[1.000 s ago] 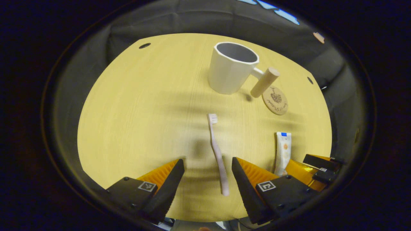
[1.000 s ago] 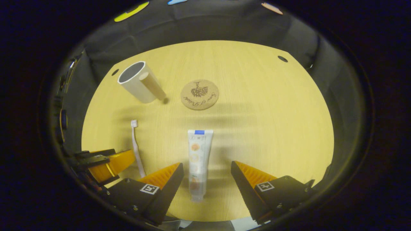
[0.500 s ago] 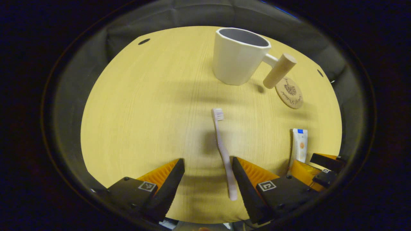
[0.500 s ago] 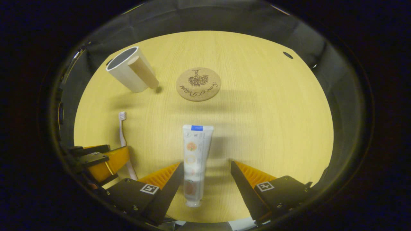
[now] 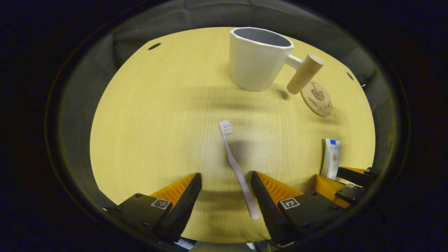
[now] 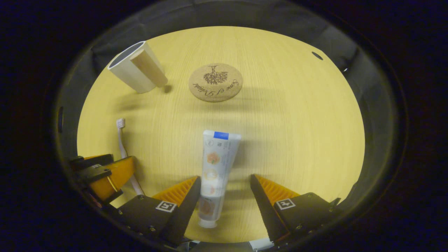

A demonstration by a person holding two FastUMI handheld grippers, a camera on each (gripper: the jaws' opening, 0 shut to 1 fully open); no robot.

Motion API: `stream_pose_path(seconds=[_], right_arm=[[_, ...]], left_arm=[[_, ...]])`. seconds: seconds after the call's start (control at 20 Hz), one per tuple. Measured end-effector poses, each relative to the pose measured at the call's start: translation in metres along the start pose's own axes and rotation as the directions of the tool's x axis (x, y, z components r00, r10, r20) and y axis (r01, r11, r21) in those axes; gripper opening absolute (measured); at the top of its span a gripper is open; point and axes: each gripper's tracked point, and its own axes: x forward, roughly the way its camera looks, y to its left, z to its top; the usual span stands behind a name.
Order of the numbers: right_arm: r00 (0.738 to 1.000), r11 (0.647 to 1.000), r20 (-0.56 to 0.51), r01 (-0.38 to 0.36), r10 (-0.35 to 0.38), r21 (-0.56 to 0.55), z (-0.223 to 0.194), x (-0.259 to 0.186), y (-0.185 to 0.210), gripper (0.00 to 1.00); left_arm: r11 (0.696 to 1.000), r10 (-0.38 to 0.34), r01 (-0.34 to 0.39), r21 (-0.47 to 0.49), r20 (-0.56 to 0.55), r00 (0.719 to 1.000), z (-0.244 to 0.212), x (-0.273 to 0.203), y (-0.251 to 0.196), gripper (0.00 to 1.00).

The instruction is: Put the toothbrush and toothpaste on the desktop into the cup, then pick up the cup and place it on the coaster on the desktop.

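Left hand-held gripper [image 5: 225, 182] is spread apart w/ toothbrush [image 5: 238, 171] handle between fingers, near right one. Right hand-held gripper [image 6: 224, 185] also apart, toothpaste [image 6: 216, 171] between, on tabletop [image 6: 297, 122].

desktop [image 6: 287, 115] bears cup [image 5: 257, 59], coaster [image 6: 215, 82], toothbrush [image 5: 236, 166], toothpaste [image 6: 215, 168].

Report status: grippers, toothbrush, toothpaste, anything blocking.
Left gripper open, straddling toothbrush. Right gripper open, straddling toothpaste. Both items flat on desktop. Cup upright beside coaster; nothing in the way.
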Motion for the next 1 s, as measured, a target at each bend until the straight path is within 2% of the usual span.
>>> stream_pose_path(seconds=[0.05, 0.1, 0.15, 0.2, 0.25, 0.3, 0.35, 0.4, 0.5, 0.55, 0.6, 0.65, 0.7, 0.75, 0.8, 0.85, 0.9, 1.0], right_arm=[[1.000, 1.000, 0.001, 0.002, -0.002, 0.003, 0.001, 0.001, -0.001, 0.81], [1.000, 1.000, -0.002, 0.001, -0.001, 0.009, 0.003, -0.001, -0.002, 0.70], [1.000, 1.000, -0.011, 0.000, 0.000, 0.010, 0.001, 0.002, -0.002, 0.62], [1.000, 1.000, -0.018, 0.001, -0.001, 0.003, 0.002, -0.002, -0.003, 0.62], [1.000, 1.000, -0.022, 0.000, 0.001, 0.005, 0.001, 0.002, -0.003, 0.56], [0.999, 1.000, -0.034, -0.004, 0.004, 0.002, 0.001, 0.001, -0.002, 0.51], [0.999, 1.000, -0.028, 0.016, -0.016, -0.002, 0.001, 0.001, -0.008, 0.51], [0.999, 1.000, -0.034, 0.002, -0.002, 0.002, 0.002, 0.000, -0.005, 0.31], [0.999, 1.000, -0.048, -0.011, 0.011, 0.011, 0.001, 0.000, -0.006, 0.30], [0.998, 1.000, -0.057, -0.017, 0.018, 0.017, 0.000, -0.001, -0.006, 0.30], [0.998, 1.000, -0.065, -0.018, 0.019, 0.025, 0.000, -0.001, -0.006, 0.30], [0.997, 0.999, -0.077, -0.019, 0.021, 0.029, -0.002, -0.001, -0.005, 0.30], [0.996, 0.999, -0.083, -0.020, 0.022, 0.032, -0.002, -0.001, -0.005, 0.30], [0.996, 0.999, -0.086, -0.020, 0.022, 0.031, -0.003, -0.001, -0.005, 0.30], [0.995, 0.999, -0.096, -0.014, 0.017, 0.031, -0.004, -0.004, -0.006, 0.30], [0.995, 0.999, -0.092, -0.023, 0.027, 0.043, -0.004, 0.002, -0.004, 0.19], [0.993, 0.999, -0.111, -0.029, 0.034, 0.040, -0.006, -0.002, -0.004, 0.19], [0.994, 0.998, -0.103, -0.042, 0.046, 0.039, -0.005, -0.003, -0.003, 0.19]], left_arm=[[1.000, 0.000, 0.000, -0.001, -0.002, 1.000, 0.000, 0.000, -0.001, 0.96], [1.000, -0.001, 0.001, 0.001, -0.001, 1.000, -0.001, -0.001, -0.002, 0.89], [1.000, -0.002, 0.002, 0.006, -0.004, 1.000, 0.000, -0.001, -0.003, 0.90], [1.000, -0.007, 0.007, 0.009, -0.005, 1.000, 0.000, -0.001, -0.004, 0.82], [1.000, -0.006, 0.007, 0.012, -0.006, 1.000, 0.001, -0.002, -0.006, 0.89], [1.000, -0.007, 0.007, 0.015, -0.011, 1.000, 0.001, 0.000, -0.006, 0.79], [1.000, -0.015, 0.015, 0.017, -0.015, 1.000, 0.002, 0.001, -0.008, 0.68], [1.000, -0.014, 0.015, 0.019, -0.024, 1.000, 0.001, -0.001, -0.009, 0.77], [1.000, -0.015, 0.015, 0.012, -0.040, 0.999, 0.000, 0.001, -0.010, 0.43], [1.000, -0.018, 0.019, 0.016, -0.053, 0.998, 0.002, -0.001, -0.011, 0.42], [1.000, -0.015, 0.016, 0.018, -0.060, 0.998, -0.002, 0.001, -0.012, 0.32], [1.000, -0.018, 0.019, 0.017, -0.066, 0.998, 0.000, 0.003, -0.015, 0.37], [1.000, -0.023, 0.024, 0.010, -0.074, 0.997, -0.001, 0.001, -0.017, 0.23], [1.000, -0.025, 0.026, 0.001, -0.079, 0.997, -0.001, 0.001, -0.018, 0.22], [1.000, -0.030, 0.030, 0.004, -0.083, 0.996, 0.000, 0.001, -0.020, 0.13], [1.000, -0.024, 0.025, 0.002, -0.087, 0.996, 0.002, 0.000, -0.019, 0.13], [1.000, -0.027, 0.027, 0.004, -0.082, 0.996, 0.000, 0.000, -0.018, 0.08], [1.000, -0.031, 0.032, 0.000, -0.080, 0.996, 0.001, -0.001, -0.018, 0.08]])
